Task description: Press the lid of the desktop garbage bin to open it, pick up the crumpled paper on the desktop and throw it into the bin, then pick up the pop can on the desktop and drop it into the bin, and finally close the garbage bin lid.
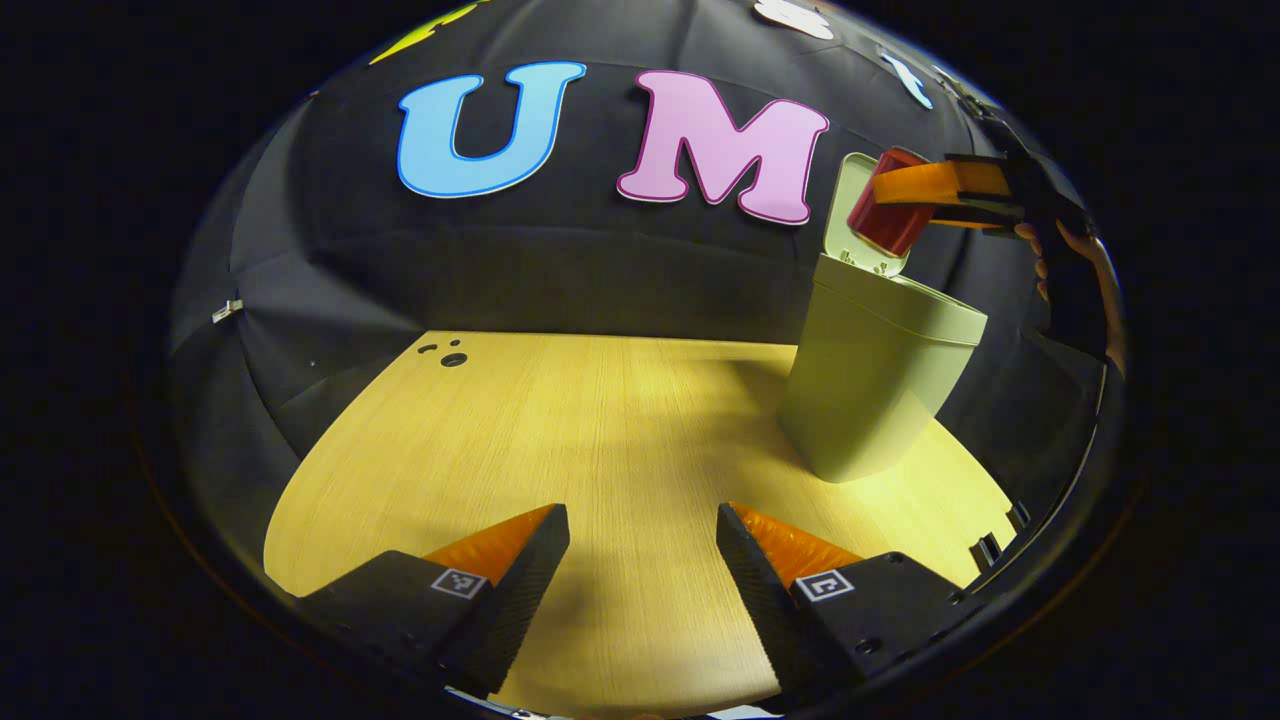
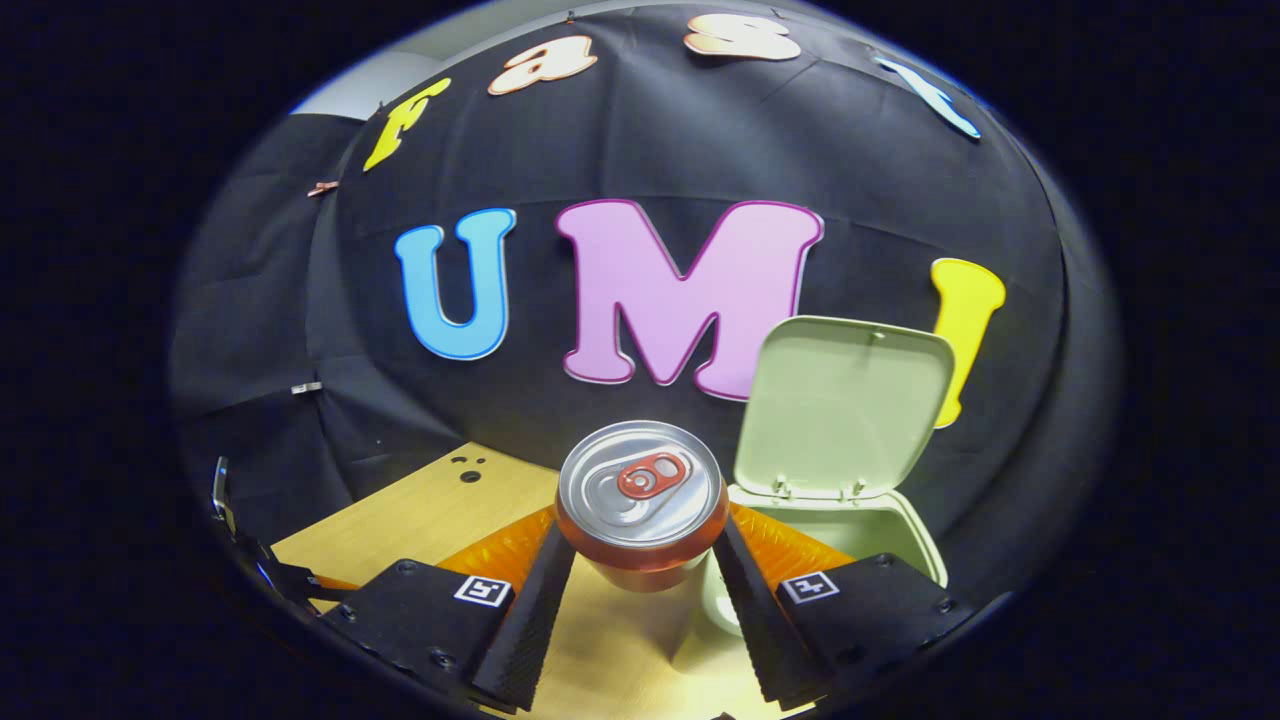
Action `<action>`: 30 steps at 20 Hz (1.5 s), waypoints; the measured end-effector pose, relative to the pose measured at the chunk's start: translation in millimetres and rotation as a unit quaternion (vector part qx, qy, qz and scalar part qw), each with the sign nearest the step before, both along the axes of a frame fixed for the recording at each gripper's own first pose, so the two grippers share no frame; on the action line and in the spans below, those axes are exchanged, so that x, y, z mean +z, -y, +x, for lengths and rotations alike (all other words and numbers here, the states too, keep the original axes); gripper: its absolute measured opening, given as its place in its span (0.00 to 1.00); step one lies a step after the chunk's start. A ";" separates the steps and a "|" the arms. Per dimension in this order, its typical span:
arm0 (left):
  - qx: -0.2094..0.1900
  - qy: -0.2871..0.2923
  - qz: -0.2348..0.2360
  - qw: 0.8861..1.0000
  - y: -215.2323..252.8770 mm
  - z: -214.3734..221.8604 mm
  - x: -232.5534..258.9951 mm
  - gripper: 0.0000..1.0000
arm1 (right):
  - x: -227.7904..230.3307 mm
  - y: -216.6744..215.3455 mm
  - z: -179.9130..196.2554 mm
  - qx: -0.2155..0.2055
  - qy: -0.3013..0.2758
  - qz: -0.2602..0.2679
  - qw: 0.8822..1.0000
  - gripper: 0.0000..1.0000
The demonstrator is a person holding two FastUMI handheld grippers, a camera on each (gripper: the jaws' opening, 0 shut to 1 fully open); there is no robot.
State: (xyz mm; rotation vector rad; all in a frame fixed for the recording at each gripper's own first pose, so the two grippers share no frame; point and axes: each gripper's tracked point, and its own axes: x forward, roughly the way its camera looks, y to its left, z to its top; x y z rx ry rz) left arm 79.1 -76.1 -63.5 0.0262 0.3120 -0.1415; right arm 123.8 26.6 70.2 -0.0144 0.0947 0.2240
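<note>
Pale wood-grain counter (image 1: pixel 620 420) runs to a curved far edge, where two small dark holes (image 1: pixel 450 355) sit near its back left corner in the left gripper view, and the black cloth wall (image 1: pixel 560 270) of the booth closes the room in on every side, hanging in soft folds. Toward the right of that surface stands the light green plastic desktop garbage bin (image 1: pixel 870 385), its hinged lid (image 1: pixel 850 205) tipped up and back so the mouth is uncovered. The left tool (image 1: pixel 642 545) hovers low over bare wood with its two fingers spread wide and nothing between them. The right tool (image 2: pixel 640 570) grips the red pop can with a silver top and red pull tab (image 2: pixel 642 500), one finger pressed against each side of the can's body. In the left gripper view this can (image 1: pixel 888 215) hangs just above the bin's opening, in front of the raised lid, with a person's hand (image 1: pixel 1075 270) behind that tool. In the right gripper view the bin's open rim (image 2: pixel 905 525) lies just beyond the can, a little to its right.
</note>
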 end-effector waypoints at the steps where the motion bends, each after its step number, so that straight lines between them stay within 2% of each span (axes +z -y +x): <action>1: 0.000 -0.002 0.001 1.000 -0.4 0.1 -0.5 0.96 | 2.4 9.1 2.6 -0.009 0.003 0.004 1.000 0.82; 8: 0.009 -0.013 0.010 1.000 -9.2 2.6 -16.3 0.96 | 15.4 62.5 21.5 -0.060 0.012 0.029 0.998 0.82; 13: 0.019 -0.035 0.015 0.999 -16.0 1.1 -36.6 0.96 | -0.8 89.4 31.1 -0.083 -0.003 0.016 0.996 0.82; 19: 0.018 -0.057 0.006 0.998 -10.9 2.1 -51.7 0.96 | -23.7 100.6 43.8 -0.098 -0.025 0.008 0.995 0.83; 26: 0.001 -0.063 0.009 0.998 -2.8 12.7 -47.8 0.96 | -38.7 107.2 53.2 -0.115 -0.040 -0.001 0.993 0.84; 28: 0.001 -0.060 0.010 0.998 -4.6 16.9 -43.7 0.96 | -39.5 110.1 55.4 -0.122 -0.042 0.000 0.992 0.87; 29: 0.003 -0.059 0.007 0.998 -5.8 19.7 -42.4 0.96 | -38.7 110.9 55.0 -0.124 -0.042 0.000 0.991 0.95; 30: 0.006 -0.059 0.003 0.998 -6.6 20.7 -40.9 0.96 | -37.1 111.7 55.6 -0.126 -0.039 -0.001 0.991 0.98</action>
